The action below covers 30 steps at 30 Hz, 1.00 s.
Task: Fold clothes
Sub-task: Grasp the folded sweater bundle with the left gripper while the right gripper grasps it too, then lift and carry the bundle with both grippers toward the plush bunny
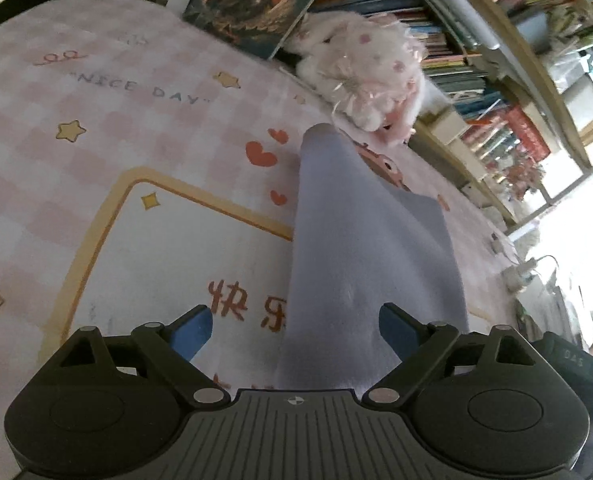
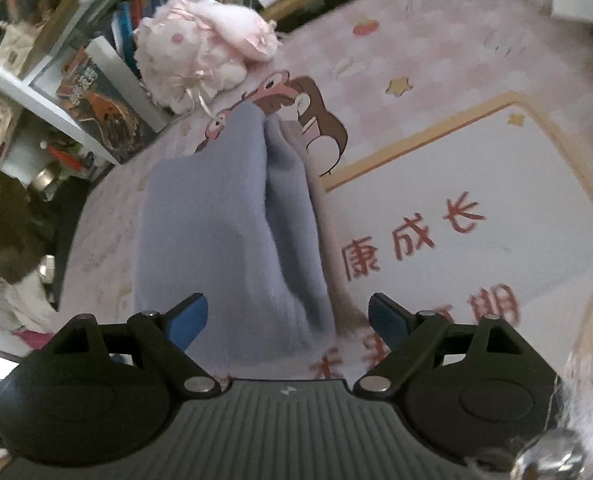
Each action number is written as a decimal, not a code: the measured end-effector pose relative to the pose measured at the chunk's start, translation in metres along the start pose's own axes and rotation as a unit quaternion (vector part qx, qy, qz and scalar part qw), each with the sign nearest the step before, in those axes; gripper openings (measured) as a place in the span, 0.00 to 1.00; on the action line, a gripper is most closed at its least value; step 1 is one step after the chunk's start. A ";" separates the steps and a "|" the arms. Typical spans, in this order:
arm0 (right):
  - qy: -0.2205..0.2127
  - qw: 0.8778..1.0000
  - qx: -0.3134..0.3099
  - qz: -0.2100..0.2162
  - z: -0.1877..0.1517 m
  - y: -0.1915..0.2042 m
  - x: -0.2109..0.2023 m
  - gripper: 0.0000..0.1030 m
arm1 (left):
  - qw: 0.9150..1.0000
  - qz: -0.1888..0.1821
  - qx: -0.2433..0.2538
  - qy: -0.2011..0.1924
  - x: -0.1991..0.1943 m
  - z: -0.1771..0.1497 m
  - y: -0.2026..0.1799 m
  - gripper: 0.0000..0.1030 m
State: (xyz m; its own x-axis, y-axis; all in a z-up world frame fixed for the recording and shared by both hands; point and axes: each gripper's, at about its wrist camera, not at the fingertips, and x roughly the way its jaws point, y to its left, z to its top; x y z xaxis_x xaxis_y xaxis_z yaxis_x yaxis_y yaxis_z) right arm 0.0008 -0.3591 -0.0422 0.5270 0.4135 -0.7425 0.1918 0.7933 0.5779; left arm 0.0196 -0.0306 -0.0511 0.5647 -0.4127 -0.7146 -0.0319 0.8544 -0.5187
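A pale blue garment (image 1: 360,248) lies in a long strip on the pink printed bed sheet (image 1: 108,128), running away from me toward the plush toy. My left gripper (image 1: 296,330) is open, its blue fingertips (image 1: 194,330) spread wide above the near end of the cloth, holding nothing. In the right wrist view the same garment (image 2: 224,232) lies bunched with a deep fold down its middle. My right gripper (image 2: 288,316) is also open over its near end, with nothing between the pads.
A fluffy pink-and-white plush toy (image 1: 368,76) sits at the far edge of the bed; it also shows in the right wrist view (image 2: 204,52). Behind it stand bookshelves (image 1: 476,60) full of books. A large picture book (image 1: 252,4) leans against the shelf.
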 end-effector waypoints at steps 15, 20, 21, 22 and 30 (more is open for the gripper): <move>0.054 0.996 -0.018 0.066 0.038 -0.005 0.040 0.52 | 0.998 -0.038 -0.033 0.028 0.037 0.013 -0.012 0.53; 0.030 0.993 -0.107 0.038 0.031 0.014 0.033 0.26 | 0.997 0.018 0.081 -0.002 0.023 0.011 -0.055 0.46; 0.022 0.991 -0.130 0.032 0.028 0.020 0.030 0.25 | 0.995 0.025 0.095 -0.006 0.022 0.011 -0.060 0.46; 0.014 0.988 -0.153 0.027 0.025 0.025 0.027 0.25 | 0.994 0.030 0.107 -0.008 0.021 0.011 -0.063 0.47; 0.032 0.992 -0.118 0.044 0.029 0.007 0.028 0.41 | 0.999 -0.017 0.007 0.047 0.033 0.019 -0.020 0.54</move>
State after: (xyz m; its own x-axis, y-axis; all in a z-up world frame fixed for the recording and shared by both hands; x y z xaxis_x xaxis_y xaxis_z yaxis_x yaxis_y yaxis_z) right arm 0.0406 -0.3551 -0.0493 0.4784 0.5066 -0.7173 -0.0550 0.8325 0.5513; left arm 0.0540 -0.0552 -0.0556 0.4845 -0.4683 -0.7389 -0.0021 0.8440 -0.5363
